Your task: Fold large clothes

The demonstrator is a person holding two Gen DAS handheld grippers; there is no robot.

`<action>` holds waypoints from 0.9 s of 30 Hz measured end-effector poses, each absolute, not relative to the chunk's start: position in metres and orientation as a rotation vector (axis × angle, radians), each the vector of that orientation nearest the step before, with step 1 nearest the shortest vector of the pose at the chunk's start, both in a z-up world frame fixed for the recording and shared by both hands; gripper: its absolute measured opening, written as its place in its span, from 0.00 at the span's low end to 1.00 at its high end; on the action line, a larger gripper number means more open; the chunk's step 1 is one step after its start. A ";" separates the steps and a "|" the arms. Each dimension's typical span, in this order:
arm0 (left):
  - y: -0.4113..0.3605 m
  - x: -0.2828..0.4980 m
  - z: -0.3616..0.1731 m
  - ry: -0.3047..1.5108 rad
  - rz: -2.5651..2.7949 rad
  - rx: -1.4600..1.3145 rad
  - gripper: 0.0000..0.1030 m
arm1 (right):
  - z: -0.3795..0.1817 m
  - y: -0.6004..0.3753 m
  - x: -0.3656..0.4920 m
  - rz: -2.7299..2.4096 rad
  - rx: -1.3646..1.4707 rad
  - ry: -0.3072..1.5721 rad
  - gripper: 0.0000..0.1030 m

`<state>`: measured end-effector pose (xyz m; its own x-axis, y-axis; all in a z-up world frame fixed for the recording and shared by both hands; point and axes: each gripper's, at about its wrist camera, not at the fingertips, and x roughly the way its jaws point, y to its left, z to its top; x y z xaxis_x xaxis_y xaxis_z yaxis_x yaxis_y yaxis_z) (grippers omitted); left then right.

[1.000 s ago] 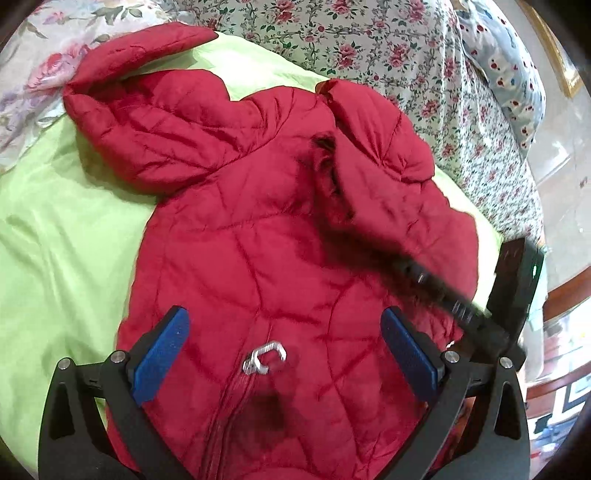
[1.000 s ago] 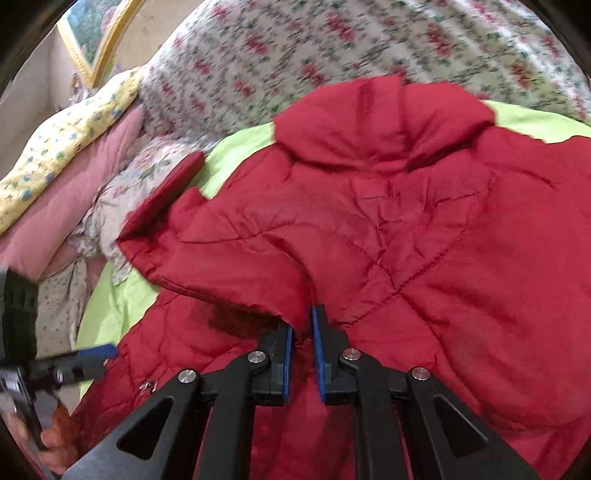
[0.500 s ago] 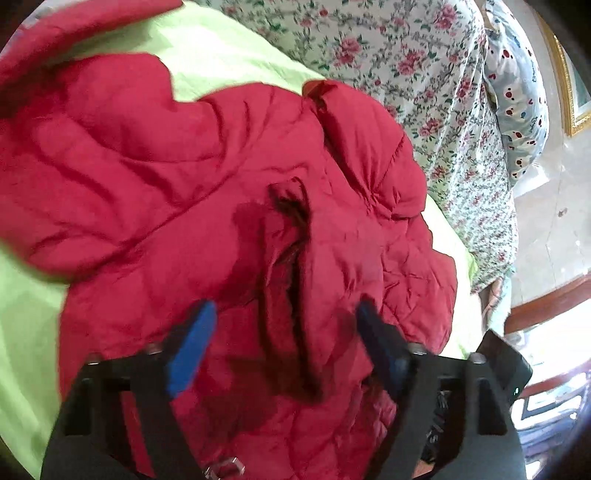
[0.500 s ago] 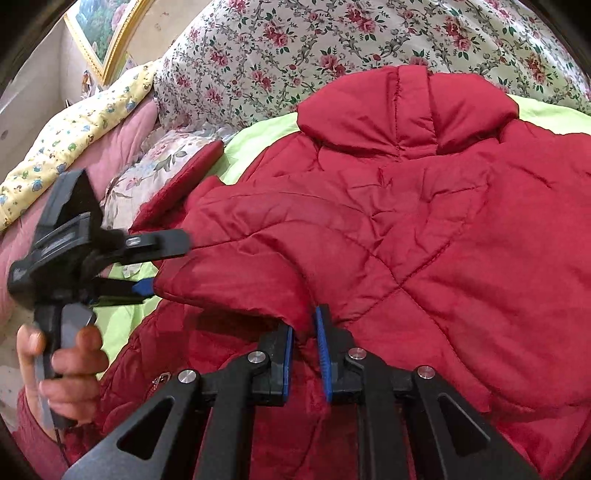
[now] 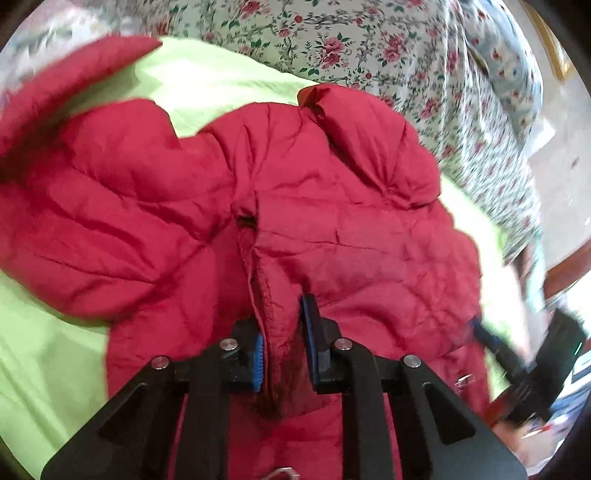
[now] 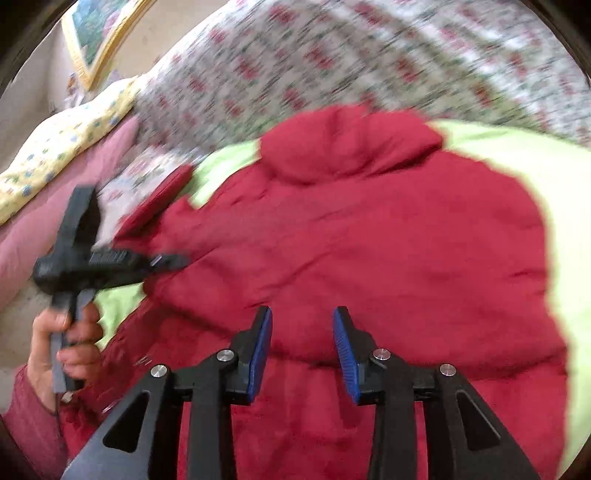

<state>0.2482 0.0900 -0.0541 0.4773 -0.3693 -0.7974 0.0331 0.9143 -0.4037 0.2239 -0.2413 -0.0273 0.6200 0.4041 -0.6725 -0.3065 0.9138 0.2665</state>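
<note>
A red quilted puffer jacket (image 5: 332, 221) lies on a lime green sheet (image 5: 207, 85), one sleeve folded across its body. My left gripper (image 5: 282, 325) is shut on the cuff of the folded sleeve (image 5: 277, 332). In the right wrist view the jacket (image 6: 388, 240) fills the middle, hood (image 6: 351, 144) at the far side. My right gripper (image 6: 302, 343) is open and empty just above the jacket. The left gripper (image 6: 162, 260) shows at the left of that view, held in a hand, its tip at the jacket's sleeve.
A floral bedspread (image 5: 406, 48) lies behind the green sheet. Pillows, pink (image 6: 55, 206) and yellow flowered (image 6: 62, 140), are stacked at the left of the right wrist view. A framed picture (image 6: 99, 33) hangs on the wall. The bed's edge (image 5: 565, 269) runs at the right.
My right gripper has opened and let go of the sleeve fold. My left gripper has closed on the sleeve cuff. Both views are blurred by motion.
</note>
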 end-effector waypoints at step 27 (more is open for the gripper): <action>0.049 0.241 -0.067 1.039 -0.239 -0.155 0.20 | -0.075 -0.274 0.268 0.227 0.097 0.920 0.47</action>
